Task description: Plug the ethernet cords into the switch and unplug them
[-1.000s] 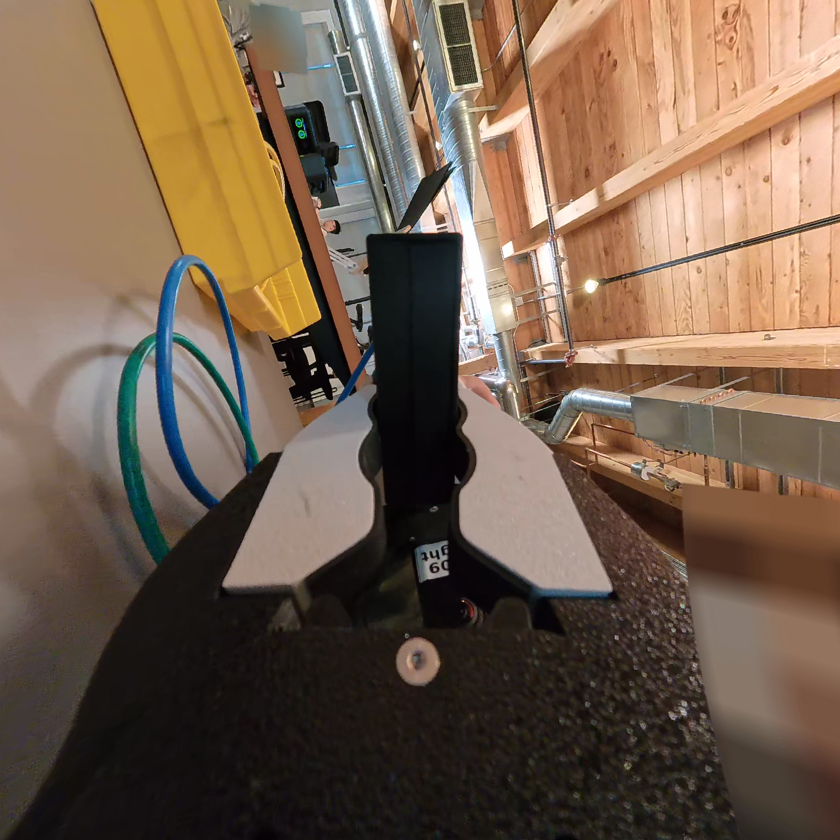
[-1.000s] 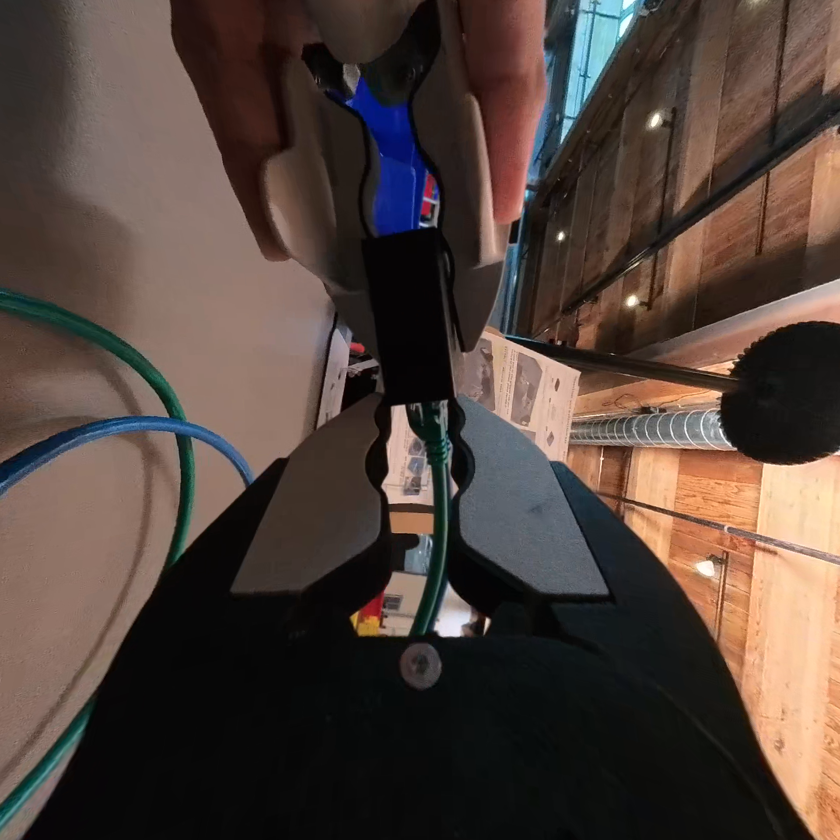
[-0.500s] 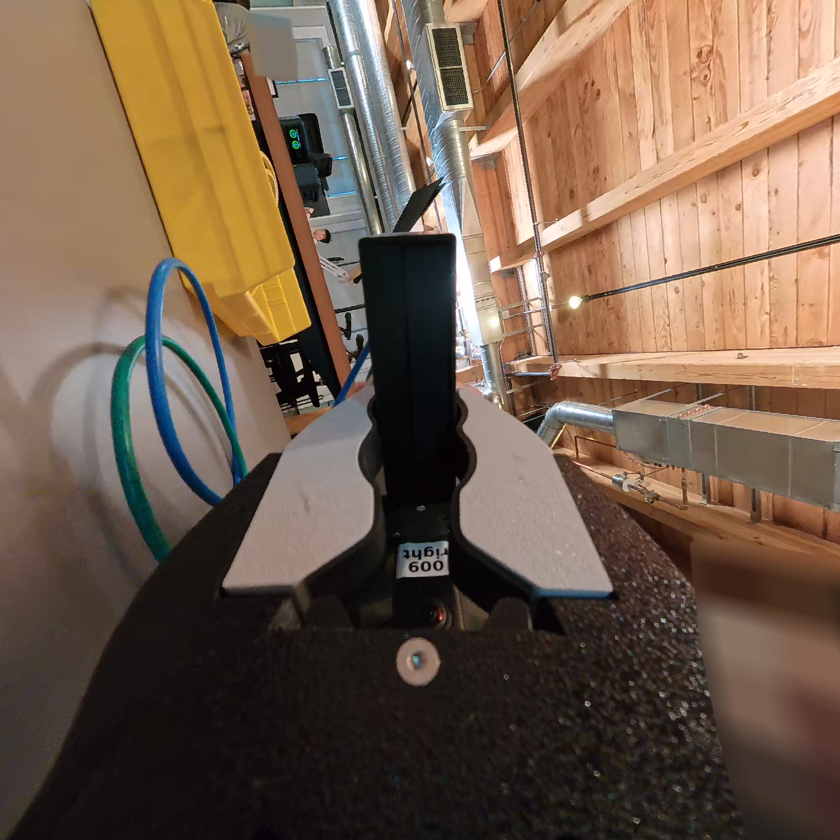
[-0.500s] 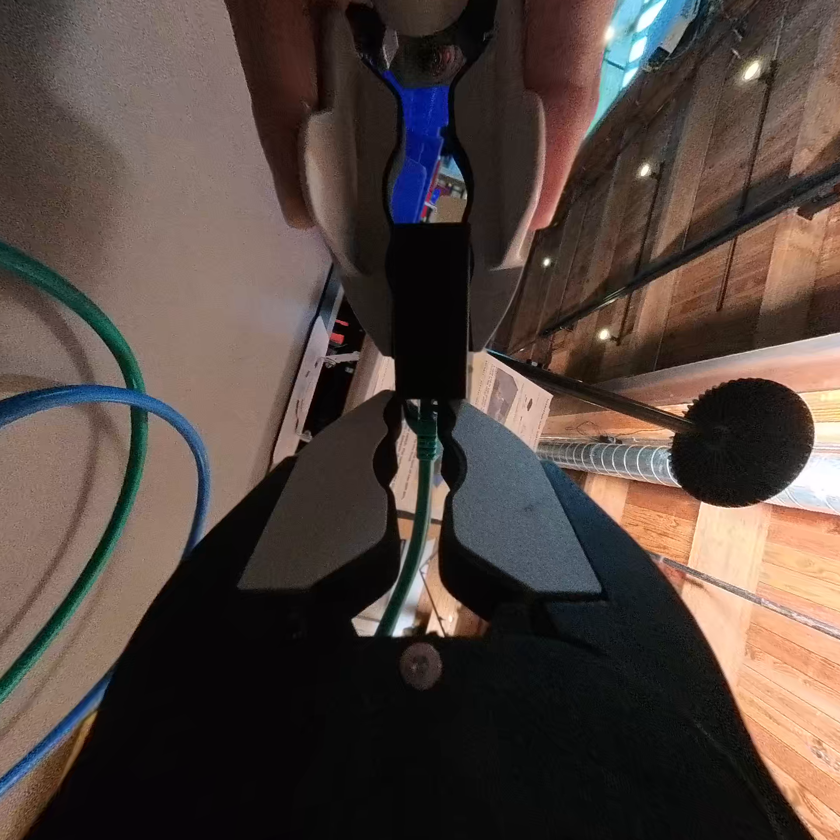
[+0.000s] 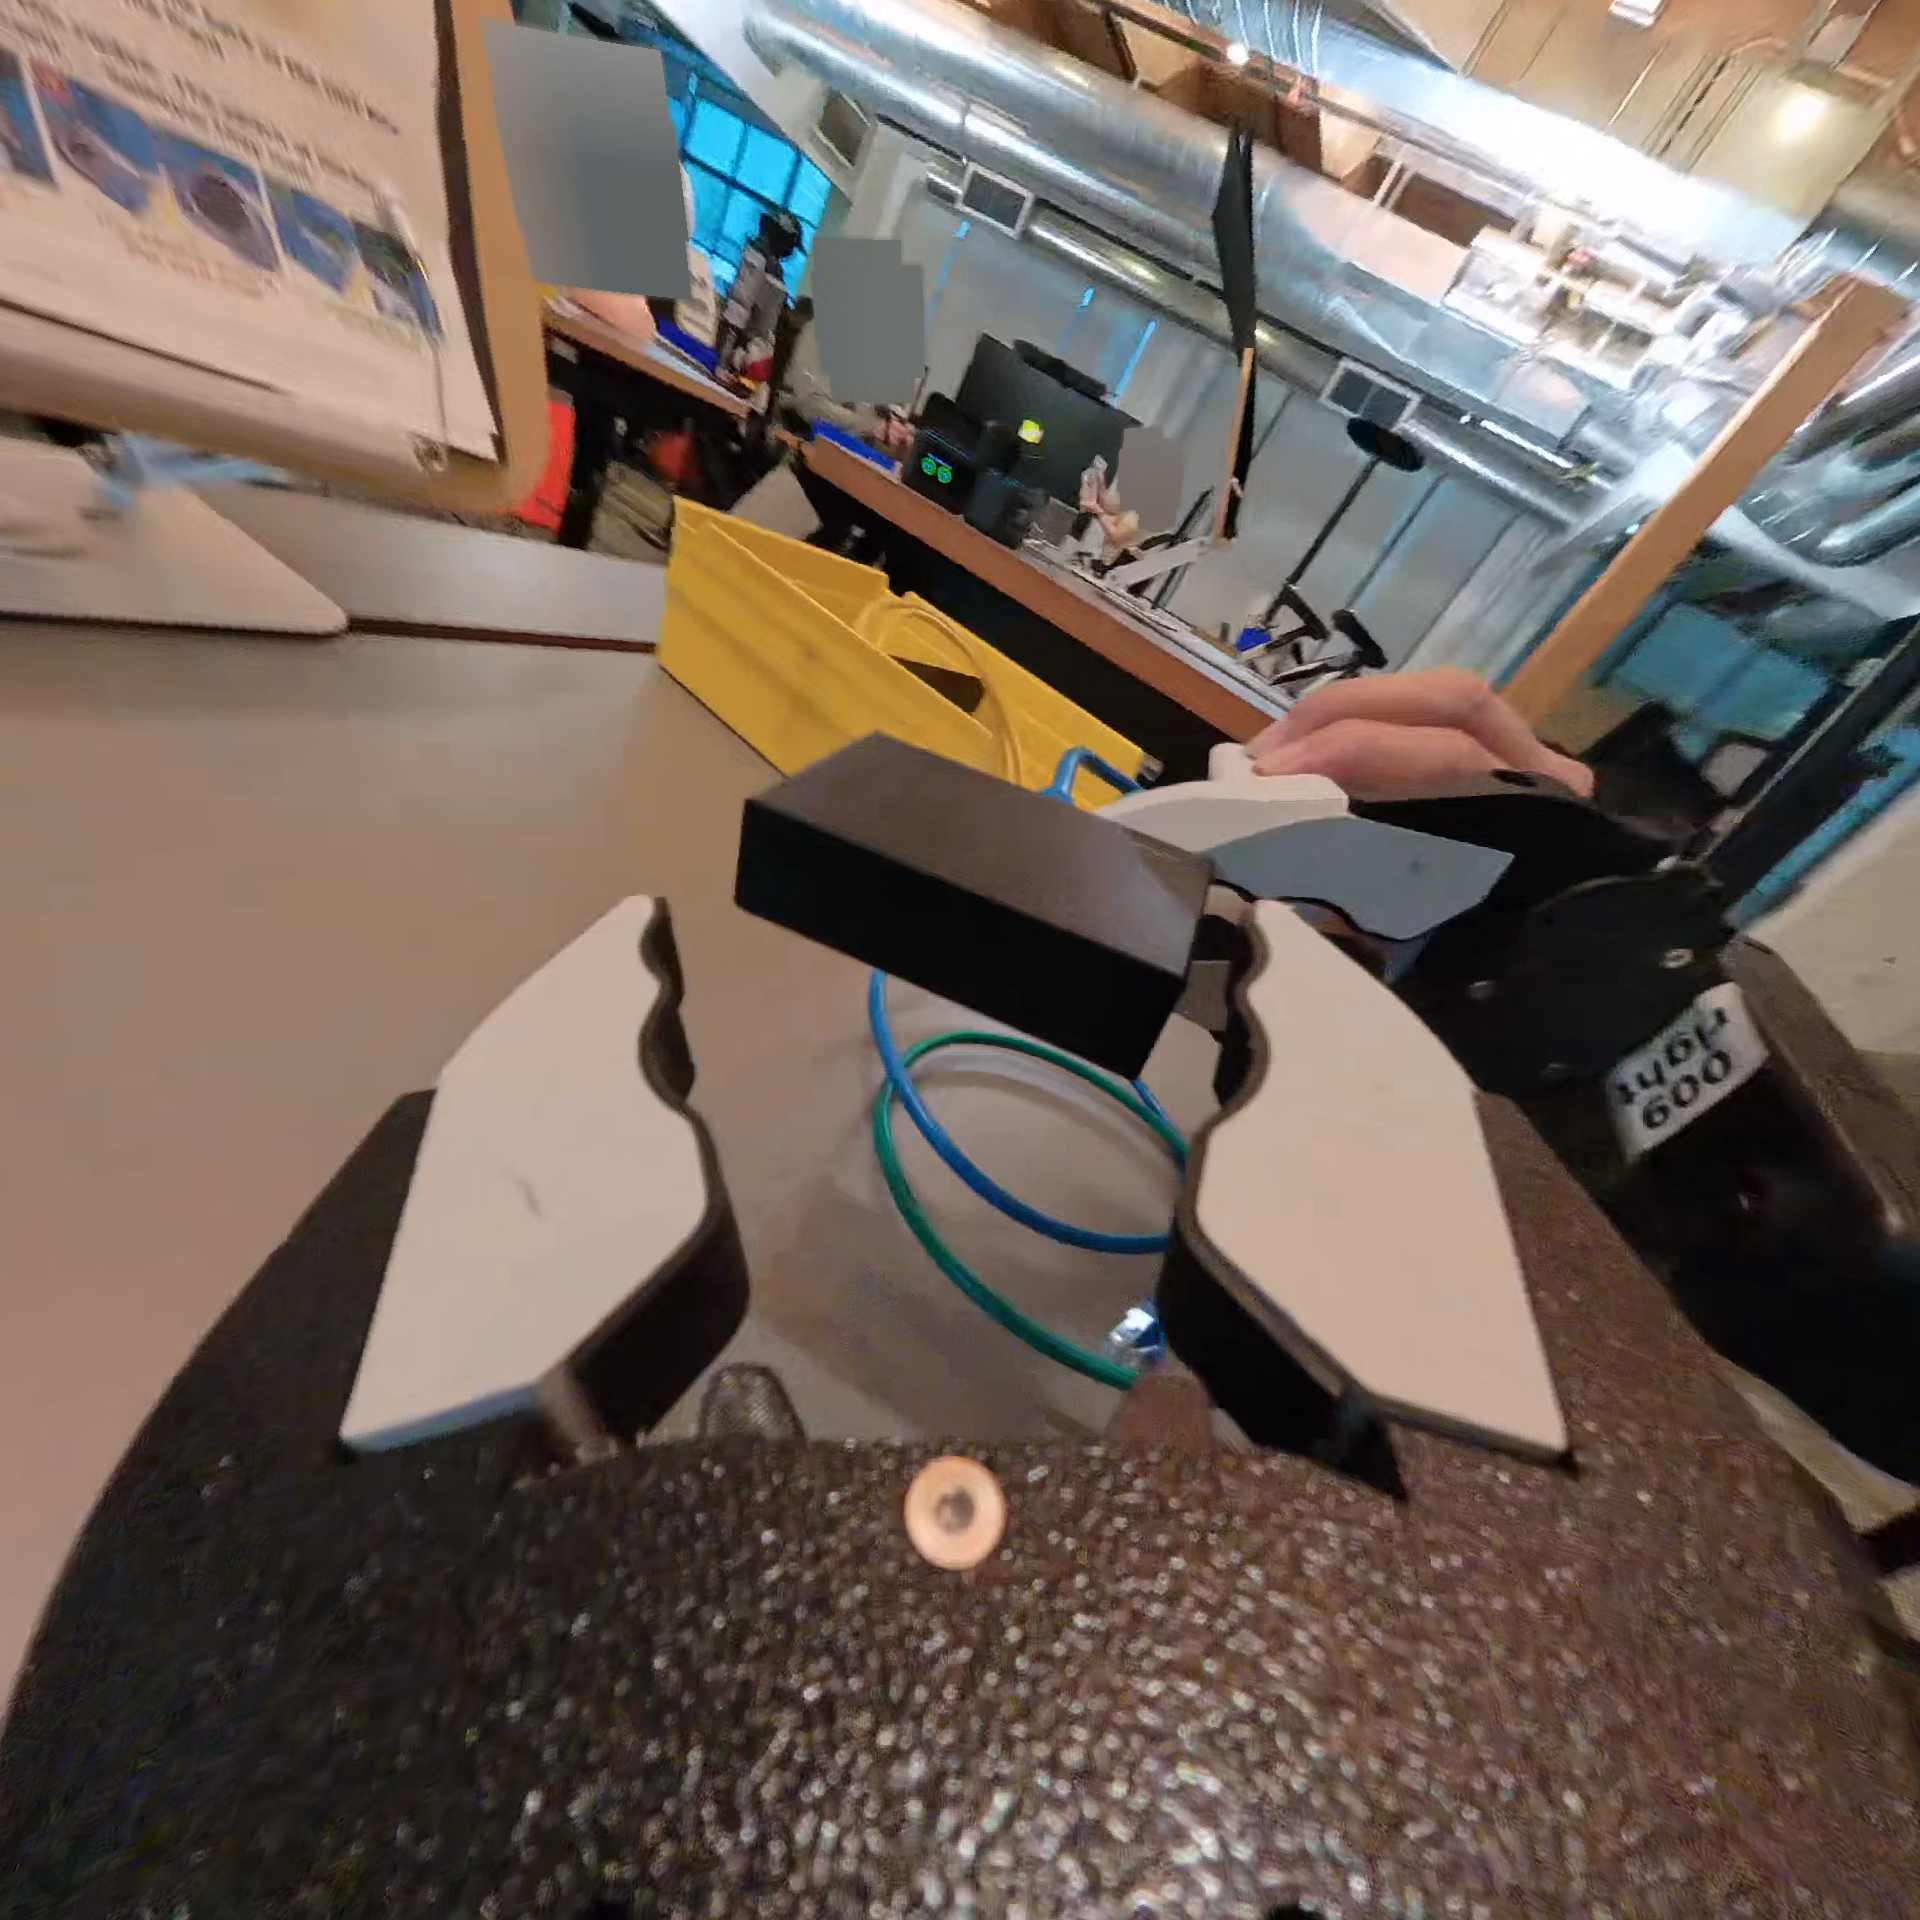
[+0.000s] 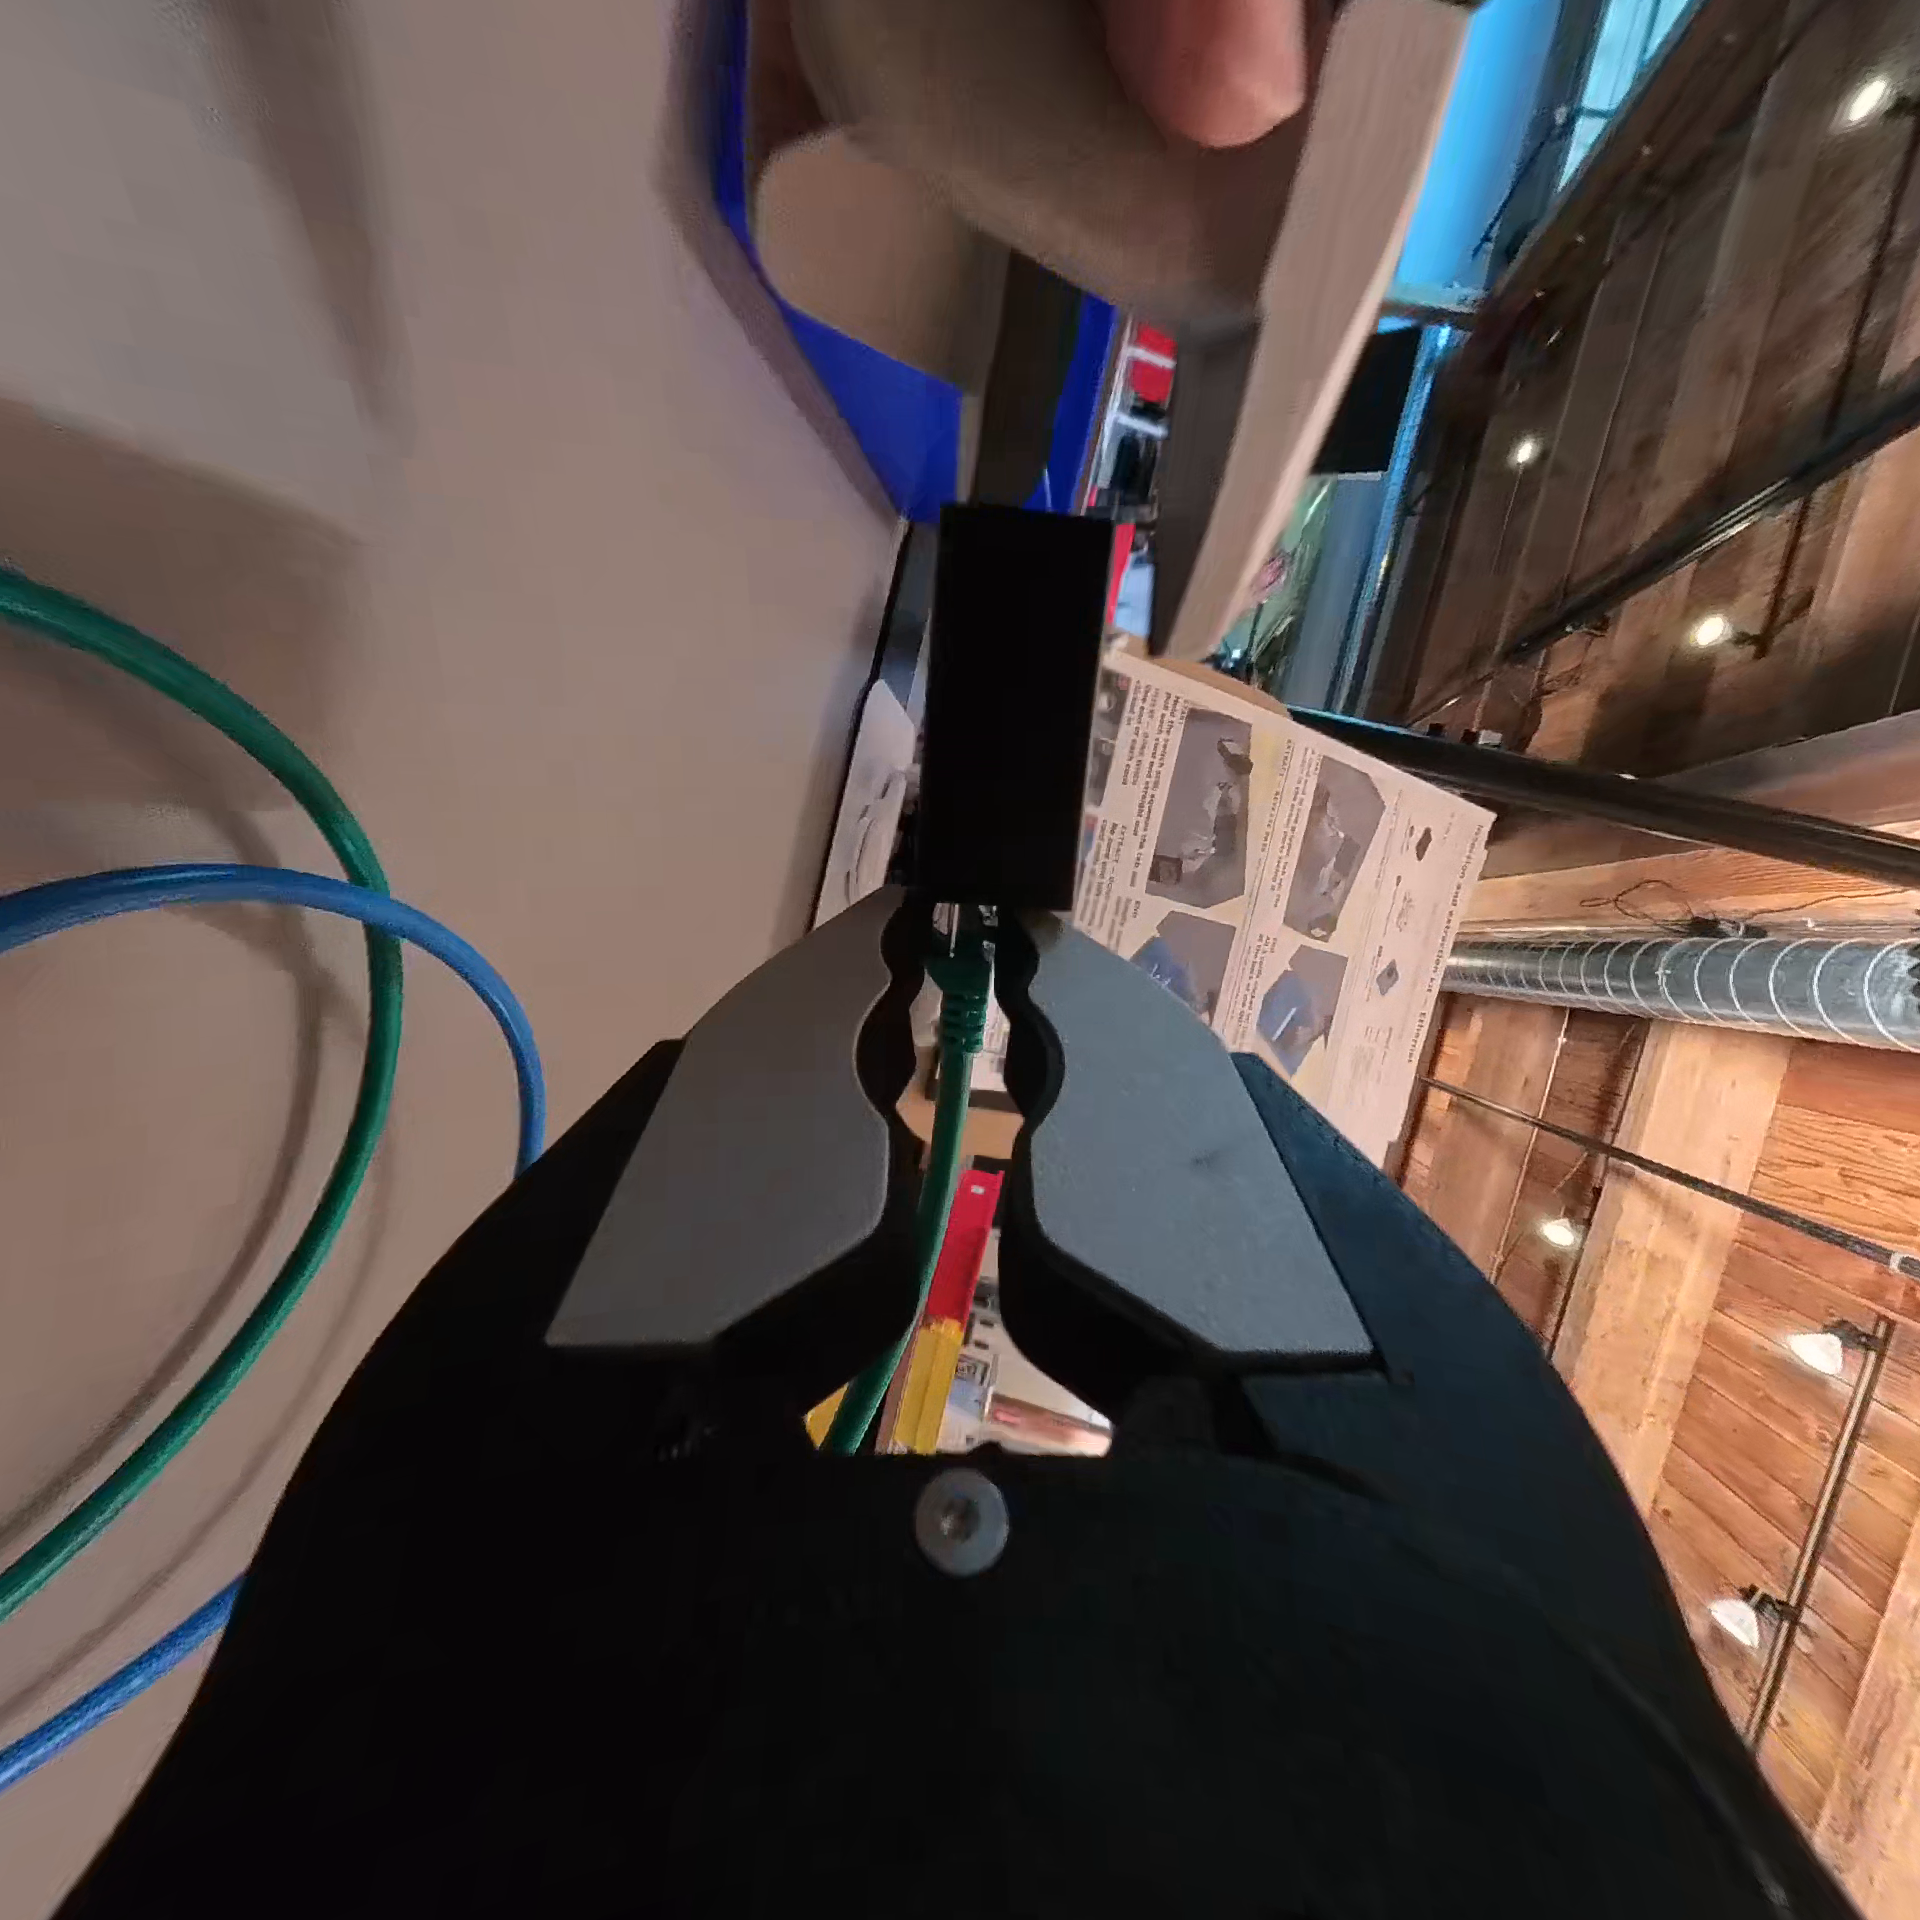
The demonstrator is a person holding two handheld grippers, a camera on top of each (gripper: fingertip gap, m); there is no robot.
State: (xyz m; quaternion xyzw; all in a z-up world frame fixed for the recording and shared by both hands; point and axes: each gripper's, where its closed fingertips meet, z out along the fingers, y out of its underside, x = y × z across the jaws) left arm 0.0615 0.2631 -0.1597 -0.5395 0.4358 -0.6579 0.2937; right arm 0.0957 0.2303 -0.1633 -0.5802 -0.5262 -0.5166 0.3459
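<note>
The black switch [image 5: 966, 914] hangs in the air above the table, tilted. My left gripper [image 5: 956, 920] is open wide, a finger on each side of the switch and apart from it. My right gripper [image 6: 966, 920] is shut on the green cord's plug [image 6: 956, 966], which sits in the switch [image 6: 1003, 717]. In the left wrist view the right gripper [image 5: 1153, 836] reaches the switch from the right. The green cord [image 5: 904, 1174] and the blue cord [image 5: 997, 1195] lie looped on the table; the blue cord's clear plug [image 5: 1138, 1340] lies loose.
A yellow bin [image 5: 831, 665] stands on the table behind the switch. A printed sheet on a board [image 5: 208, 208] and a white pad [image 5: 156, 571] are at the far left. A hand [image 5: 1403, 727] holds the right gripper. The left gripper [image 6: 1039, 156] shows blurred above the switch.
My left gripper has let go of the switch, opened wide and swung round to a level view of the table. The right gripper still holds the green plug in the switch.
</note>
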